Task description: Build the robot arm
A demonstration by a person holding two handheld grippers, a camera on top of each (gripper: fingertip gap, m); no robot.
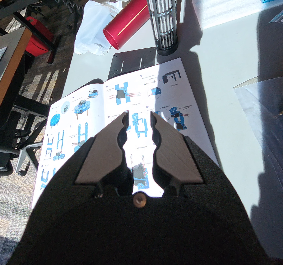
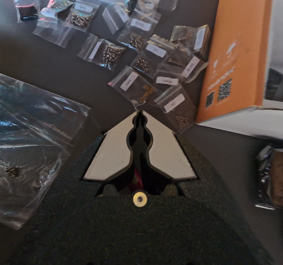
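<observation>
My left gripper is open and empty, held above the right-hand page of an open instruction booklet with blue part drawings, which lies on a white table. My right gripper is shut. Its tips sit at the near corner of a small clear labelled bag of screws on a dark surface; I cannot tell whether they pinch it. Something red shows deep in the gap between the fingers; it is too hidden to identify. The right wrist view is blurred.
A red tube, a black tower of screwdriver bits, a white plastic bag and a black metal plate lie beyond the booklet. Several small hardware bags, an orange box and a large clear bag surround the right gripper. The black metal plate lies some 20 cm from my left tips, 60 cm from my right tips.
</observation>
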